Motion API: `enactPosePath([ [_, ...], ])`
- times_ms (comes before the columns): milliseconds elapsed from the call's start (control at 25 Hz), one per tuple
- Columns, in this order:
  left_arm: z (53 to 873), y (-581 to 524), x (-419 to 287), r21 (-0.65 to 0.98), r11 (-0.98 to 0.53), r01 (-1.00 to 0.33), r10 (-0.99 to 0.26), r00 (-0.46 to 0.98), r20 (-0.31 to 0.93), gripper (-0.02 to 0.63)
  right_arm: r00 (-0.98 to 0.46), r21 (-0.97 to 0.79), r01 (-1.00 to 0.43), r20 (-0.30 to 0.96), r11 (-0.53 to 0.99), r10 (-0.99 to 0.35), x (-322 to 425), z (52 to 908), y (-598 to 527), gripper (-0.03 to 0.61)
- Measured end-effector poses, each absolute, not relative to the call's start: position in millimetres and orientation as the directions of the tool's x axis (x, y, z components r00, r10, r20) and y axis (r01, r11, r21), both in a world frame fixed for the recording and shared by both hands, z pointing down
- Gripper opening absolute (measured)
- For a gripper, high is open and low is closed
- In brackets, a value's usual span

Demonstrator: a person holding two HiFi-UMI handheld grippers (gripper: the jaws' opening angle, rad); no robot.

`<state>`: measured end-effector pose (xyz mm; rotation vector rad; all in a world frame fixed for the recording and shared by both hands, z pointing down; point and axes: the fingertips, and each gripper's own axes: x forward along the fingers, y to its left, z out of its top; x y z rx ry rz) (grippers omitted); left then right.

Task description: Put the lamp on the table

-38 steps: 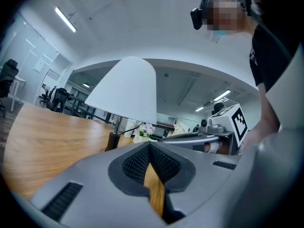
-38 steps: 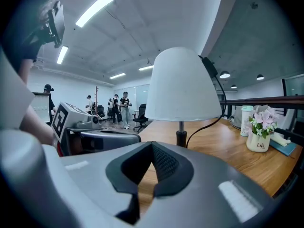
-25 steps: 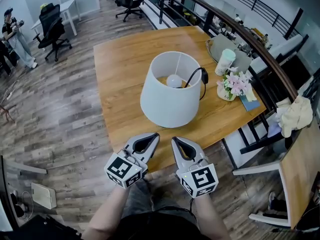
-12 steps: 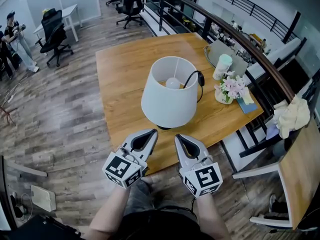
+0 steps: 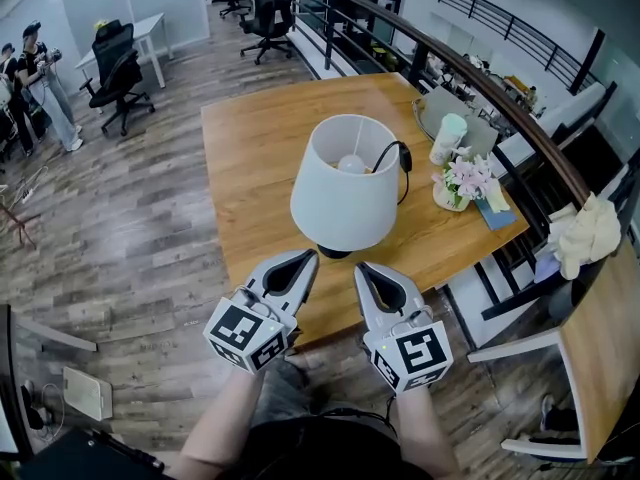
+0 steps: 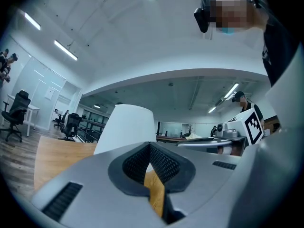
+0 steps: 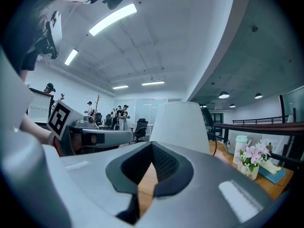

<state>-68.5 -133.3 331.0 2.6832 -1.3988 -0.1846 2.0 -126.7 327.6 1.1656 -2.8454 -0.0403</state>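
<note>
Head view: conical white lamp point(image 5: 345, 203), square wooden table point(image 5: 250, 158).

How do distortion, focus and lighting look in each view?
Head view: fisheye bows the table edges and floorboards; lamp sharp, evenly lit. Left gripper view: dark round vignette, close left tool soft. Right gripper view: ceiling strip light blown out.

Open-plan office with grey wood-plank floor point(image 5: 130, 218), square wooden table point(image 5: 250, 158) at centre, black swivel chairs point(image 5: 118, 68) beside a white desk point(image 5: 175, 26) at far left, curved dark railing point(image 5: 520, 108) along the table's far-right side, and long strip lights point(image 7: 113, 18) on a white ceiling.
</note>
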Motion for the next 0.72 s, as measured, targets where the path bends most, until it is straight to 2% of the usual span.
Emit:
enactPosePath([
  [720, 310.5, -116.4, -69.6, 0.139, -0.576, -0.806, -0.817, 0.573, -0.062, -0.003, -0.742, 0.053, -0.669, 0.019, 0.741, -0.671, -0.7, 305.2, -111.2, 0.008],
])
